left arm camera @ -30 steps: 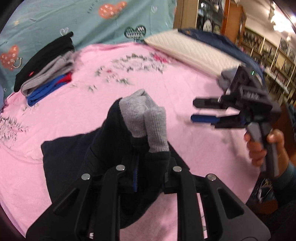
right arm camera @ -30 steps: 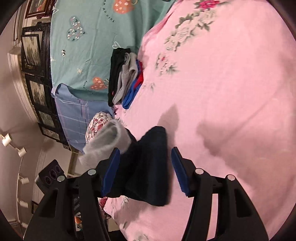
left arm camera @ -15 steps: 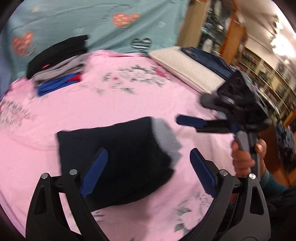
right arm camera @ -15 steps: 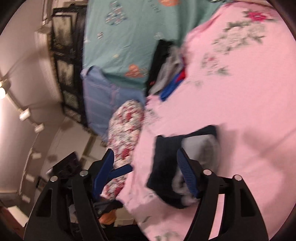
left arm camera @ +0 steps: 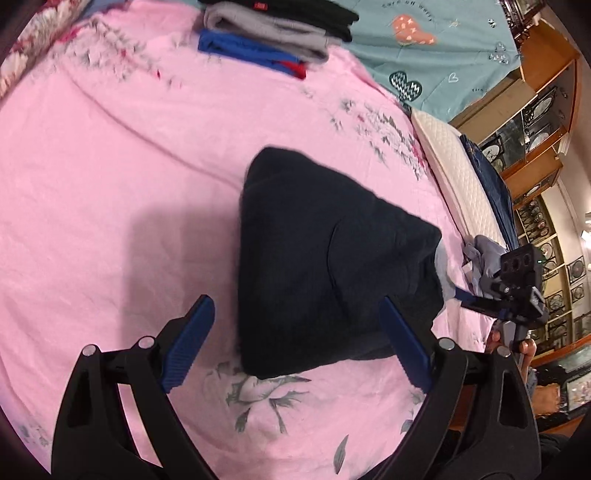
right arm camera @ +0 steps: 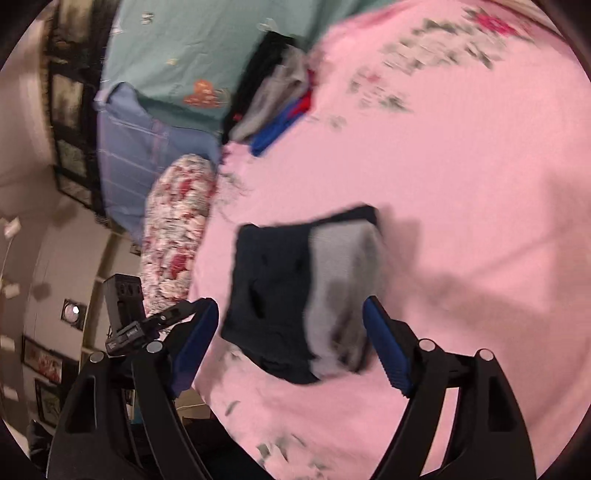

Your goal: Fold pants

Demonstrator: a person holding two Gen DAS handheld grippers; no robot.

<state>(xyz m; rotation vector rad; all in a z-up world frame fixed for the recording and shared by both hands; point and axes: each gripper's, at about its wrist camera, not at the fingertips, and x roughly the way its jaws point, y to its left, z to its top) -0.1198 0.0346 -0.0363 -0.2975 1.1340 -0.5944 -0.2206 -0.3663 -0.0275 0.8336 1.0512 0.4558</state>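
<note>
The dark navy pants [left arm camera: 317, 258] lie folded in a compact bundle on the pink floral bedsheet [left arm camera: 110, 166]. Their grey cuffs [right arm camera: 343, 280] show on the right half of the bundle in the right wrist view. My left gripper [left arm camera: 295, 339] is open and empty, its blue pads on either side of the bundle's near edge. My right gripper [right arm camera: 291, 339] is open and empty too, just above the bundle's near end. The right gripper also shows in the left wrist view [left arm camera: 517, 291], beyond the bundle's right side.
A stack of folded clothes [left arm camera: 269, 33], black, grey, blue and red, lies at the far side by a teal heart-print sheet [left arm camera: 424, 44]. A white quilted pillow [left arm camera: 458, 173] lies at the right edge. A floral pillow [right arm camera: 177, 229] lies at the left.
My left gripper has let go of the pants and opened wide. The raised grey-cuffed end dropped onto the bundle, which now lies flat. Both grippers have shifted around it.
</note>
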